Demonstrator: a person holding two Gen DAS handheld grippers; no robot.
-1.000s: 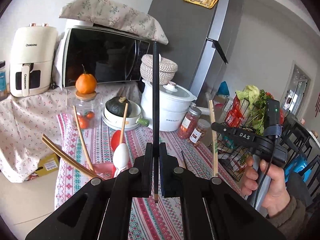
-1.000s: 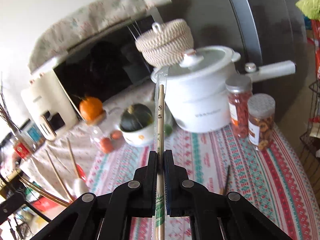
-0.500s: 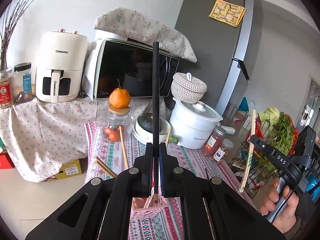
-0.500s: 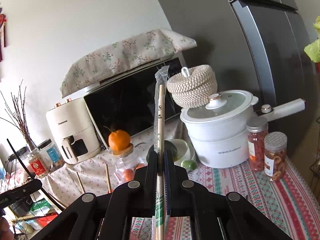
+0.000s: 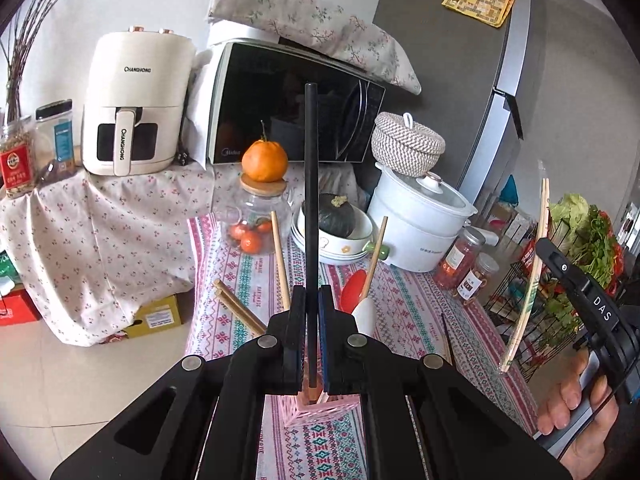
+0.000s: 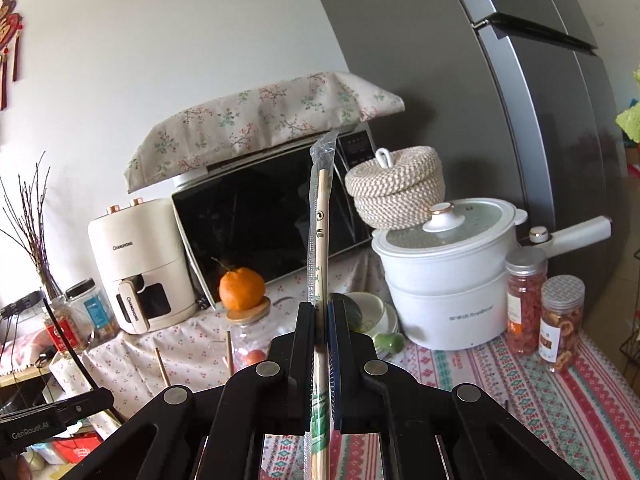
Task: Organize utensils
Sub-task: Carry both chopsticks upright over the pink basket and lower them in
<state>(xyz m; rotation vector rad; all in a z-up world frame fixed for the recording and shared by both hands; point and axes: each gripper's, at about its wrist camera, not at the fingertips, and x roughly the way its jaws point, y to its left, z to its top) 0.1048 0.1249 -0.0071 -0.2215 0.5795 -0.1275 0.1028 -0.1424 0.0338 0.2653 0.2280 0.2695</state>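
Observation:
My left gripper (image 5: 310,296) is shut on a black chopstick (image 5: 311,184) that stands upright, its lower tip just above a pink lattice holder (image 5: 316,412). The holder stands on the patterned tablecloth and holds wooden chopsticks (image 5: 280,260), a white spoon (image 5: 364,312) and a red spoon (image 5: 352,290). My right gripper (image 6: 320,312) is shut on wrapped disposable chopsticks (image 6: 321,232), held upright. The right gripper also shows in the left wrist view (image 5: 536,284), at the right of the table, holding the wrapped chopsticks (image 5: 534,268).
A white pot (image 5: 420,224), two snack jars (image 5: 466,268), a bowl with a dark squash (image 5: 332,220) and a glass jar topped by an orange (image 5: 264,200) stand at the table's back. Microwave (image 5: 296,100), air fryer (image 5: 132,104) and fridge (image 5: 452,60) lie behind. A wire basket of greens (image 5: 576,248) is right.
Both grippers have risen and tilted up, so more wall and appliances show. The black chopstick now hangs over the pink holder. The right gripper stays at the right with its wrapped chopsticks.

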